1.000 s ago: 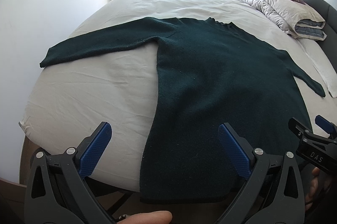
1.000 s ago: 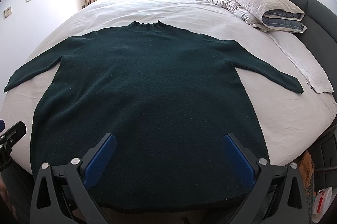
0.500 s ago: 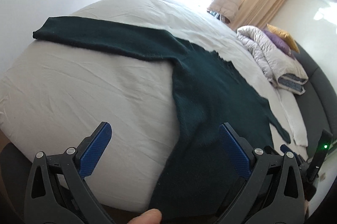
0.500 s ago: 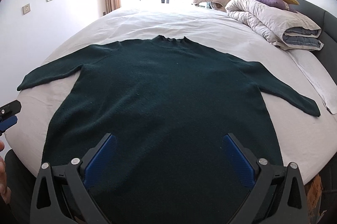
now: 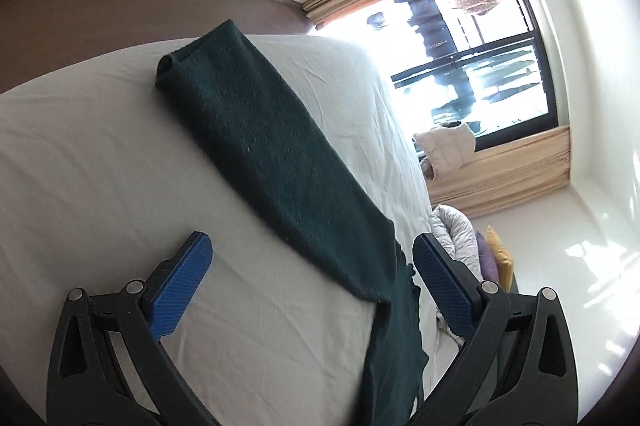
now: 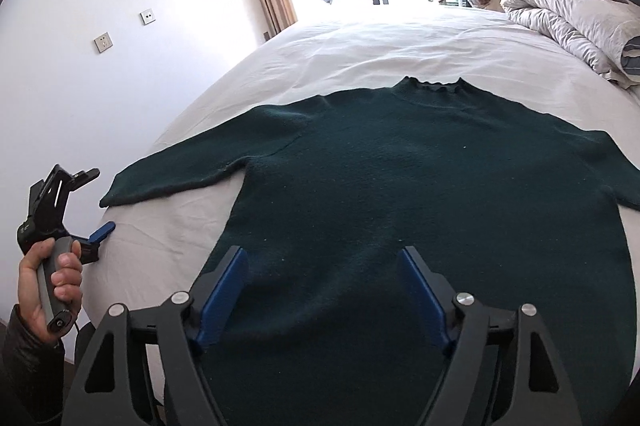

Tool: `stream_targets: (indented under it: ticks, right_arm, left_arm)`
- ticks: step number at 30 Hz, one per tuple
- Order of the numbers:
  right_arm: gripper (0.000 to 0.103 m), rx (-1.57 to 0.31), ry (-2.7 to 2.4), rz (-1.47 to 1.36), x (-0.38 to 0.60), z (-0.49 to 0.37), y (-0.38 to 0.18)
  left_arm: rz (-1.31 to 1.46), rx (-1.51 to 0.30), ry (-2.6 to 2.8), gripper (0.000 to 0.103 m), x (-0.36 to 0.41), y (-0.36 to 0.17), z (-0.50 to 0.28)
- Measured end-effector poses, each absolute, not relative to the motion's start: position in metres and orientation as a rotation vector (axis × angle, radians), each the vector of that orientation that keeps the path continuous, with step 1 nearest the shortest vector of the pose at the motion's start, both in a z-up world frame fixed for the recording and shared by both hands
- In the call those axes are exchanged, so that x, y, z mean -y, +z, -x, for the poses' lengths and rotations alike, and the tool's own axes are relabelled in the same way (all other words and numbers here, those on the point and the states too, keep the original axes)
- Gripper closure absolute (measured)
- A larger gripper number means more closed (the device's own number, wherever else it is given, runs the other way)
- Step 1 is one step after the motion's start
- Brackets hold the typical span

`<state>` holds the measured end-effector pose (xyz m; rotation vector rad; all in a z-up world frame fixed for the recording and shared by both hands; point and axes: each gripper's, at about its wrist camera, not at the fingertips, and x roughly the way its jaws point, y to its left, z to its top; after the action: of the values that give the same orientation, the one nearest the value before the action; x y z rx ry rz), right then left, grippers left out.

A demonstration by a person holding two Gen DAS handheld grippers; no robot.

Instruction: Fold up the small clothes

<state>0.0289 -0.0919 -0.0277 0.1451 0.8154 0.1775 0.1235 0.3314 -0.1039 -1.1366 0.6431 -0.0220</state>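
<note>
From my right wrist camera I get the whole dark green sweater lying flat on the white bed, collar toward the window end and hem toward the near edge where I stand. My right gripper hangs over the lower part of the sweater body with its blue pads apart and closing, nothing pinched between them. Only this view shows my left hand wrapped round the grey handle of the left gripper, just off the bed's left edge, near the cuff of the left sleeve; it also shows the rolled duvet and the yellow and purple pillows at the far right corner, a beige jacket by the window and two wall sockets. The left wrist camera is rolled hard over, so the room looks tipped. What it adds is a close look along that left sleeve, running from its open cuff near the bed's edge down to the shoulder. The left gripper has its pads wide apart, the sheet and the upper sleeve showing between them, and they grip nothing. The sweater's right sleeve runs out of the right camera's picture.
</note>
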Motion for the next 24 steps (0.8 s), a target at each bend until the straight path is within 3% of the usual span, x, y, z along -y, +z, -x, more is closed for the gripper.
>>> stream_targets:
  ticks: [7, 9, 11, 12, 13, 16, 19, 24]
  right_arm:
    - [0.031, -0.836, 0.200, -0.199, 0.097, -0.033, -0.040]
    - [0.031, -0.834, 0.191, -0.206, 0.100, -0.033, -0.042]
    - [0.031, -0.832, 0.181, -0.225, 0.106, -0.033, -0.045]
    - [0.031, -0.833, 0.175, -0.233, 0.110, -0.033, -0.046]
    - [0.031, -0.835, 0.169, -0.244, 0.114, -0.032, -0.049]
    - [0.031, -0.833, 0.156, -0.272, 0.127, -0.031, -0.054]
    - [0.031, -0.837, 0.142, -0.310, 0.143, -0.032, -0.061]
    - [0.031, -0.820, 0.124, -0.387, 0.176, -0.027, -0.069]
  left_arm:
    - [1.201, -0.604, 0.012, 0.003, -0.350, -0.104, -0.167]
    - [1.223, -0.606, 0.023, 0.015, -0.359, -0.105, -0.181]
    - [1.253, -0.614, 0.030, 0.045, -0.366, -0.110, -0.192]
    - [1.263, -0.622, 0.037, 0.055, -0.369, -0.112, -0.196]
    - [1.277, -0.636, 0.049, 0.075, -0.372, -0.115, -0.200]
    - [1.302, -0.630, 0.085, 0.088, -0.378, -0.122, -0.202]
    - [1.220, -0.613, 0.115, 0.091, -0.369, -0.104, -0.206]
    - [0.933, -0.622, 0.017, 0.091, -0.291, -0.018, -0.256]
